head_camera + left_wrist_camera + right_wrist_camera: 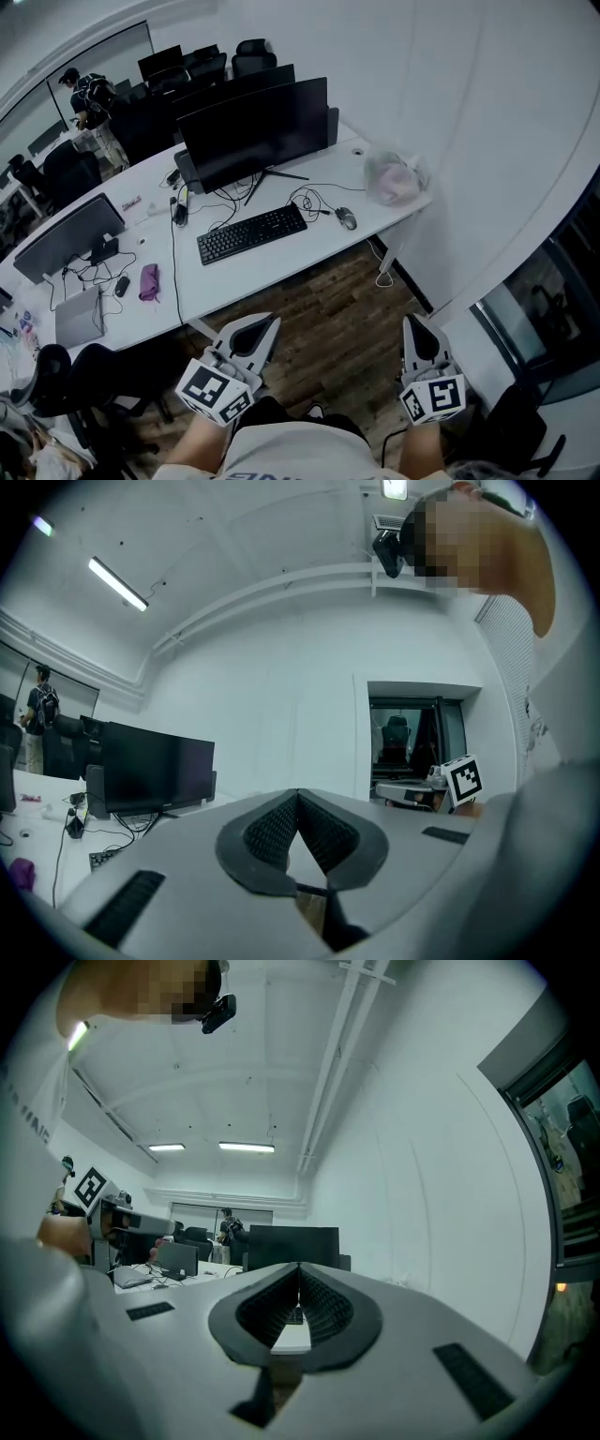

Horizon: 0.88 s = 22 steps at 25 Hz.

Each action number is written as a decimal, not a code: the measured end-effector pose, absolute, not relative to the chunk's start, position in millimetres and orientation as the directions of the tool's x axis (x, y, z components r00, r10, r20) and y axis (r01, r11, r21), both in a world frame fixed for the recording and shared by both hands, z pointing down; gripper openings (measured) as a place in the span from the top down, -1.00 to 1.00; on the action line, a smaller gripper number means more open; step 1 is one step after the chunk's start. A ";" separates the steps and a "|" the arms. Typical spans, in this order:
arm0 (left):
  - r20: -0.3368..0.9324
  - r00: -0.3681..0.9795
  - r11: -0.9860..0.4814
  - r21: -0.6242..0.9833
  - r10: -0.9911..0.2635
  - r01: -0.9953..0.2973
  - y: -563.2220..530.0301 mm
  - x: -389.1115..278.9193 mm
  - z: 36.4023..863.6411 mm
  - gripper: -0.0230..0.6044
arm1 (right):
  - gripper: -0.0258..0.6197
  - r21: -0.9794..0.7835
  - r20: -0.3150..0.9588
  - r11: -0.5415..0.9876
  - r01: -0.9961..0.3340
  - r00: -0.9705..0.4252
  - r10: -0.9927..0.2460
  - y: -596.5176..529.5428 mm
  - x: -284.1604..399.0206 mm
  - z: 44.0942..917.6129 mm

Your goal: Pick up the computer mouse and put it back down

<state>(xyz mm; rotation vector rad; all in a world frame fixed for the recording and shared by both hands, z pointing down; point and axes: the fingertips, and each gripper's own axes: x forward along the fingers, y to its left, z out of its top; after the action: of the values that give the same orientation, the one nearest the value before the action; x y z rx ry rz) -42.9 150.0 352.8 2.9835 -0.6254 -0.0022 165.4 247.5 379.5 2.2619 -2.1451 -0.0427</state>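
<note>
Since your left gripper (265,324) and right gripper (413,324) fingers (323,1311) are closed, empty, open one before reaching the mouse (347,218) at 12 o'clock.

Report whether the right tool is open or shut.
Shut: in the right gripper view, the right tool has its jaws meeting at the tips, with nothing held between them.

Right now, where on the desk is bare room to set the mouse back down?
Bare desk runs along the front edge in front of the keyboard, and a smaller patch lies between the mouse and the plastic bag. Crowded: cables between keyboard and mouse, and under the monitor.
</note>
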 end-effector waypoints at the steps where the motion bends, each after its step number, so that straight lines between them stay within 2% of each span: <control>1: 0.023 0.915 -0.910 0.093 -0.403 -0.403 146.7 -41.0 353.7 0.91 | 0.86 0.035 -0.002 -0.050 -0.998 0.050 -0.999 243.6 167.3 380.0; 12: 0.022 0.918 -0.911 0.116 -0.396 -0.396 89.0 -19.4 363.9 0.91 | 0.86 0.056 0.026 -0.039 -0.998 0.040 -0.999 187.0 184.1 388.2; 22: -0.001 0.933 -0.925 0.133 -0.360 -0.356 -26.5 1.5 366.7 0.91 | 0.86 0.098 0.042 -0.056 -0.994 0.061 -0.997 73.8 197.1 382.5</control>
<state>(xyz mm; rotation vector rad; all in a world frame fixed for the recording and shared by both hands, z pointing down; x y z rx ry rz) 1.5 -26.5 366.7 2.9597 -0.5506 -0.0386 197.1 73.8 382.5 2.2122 -2.0859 -0.0555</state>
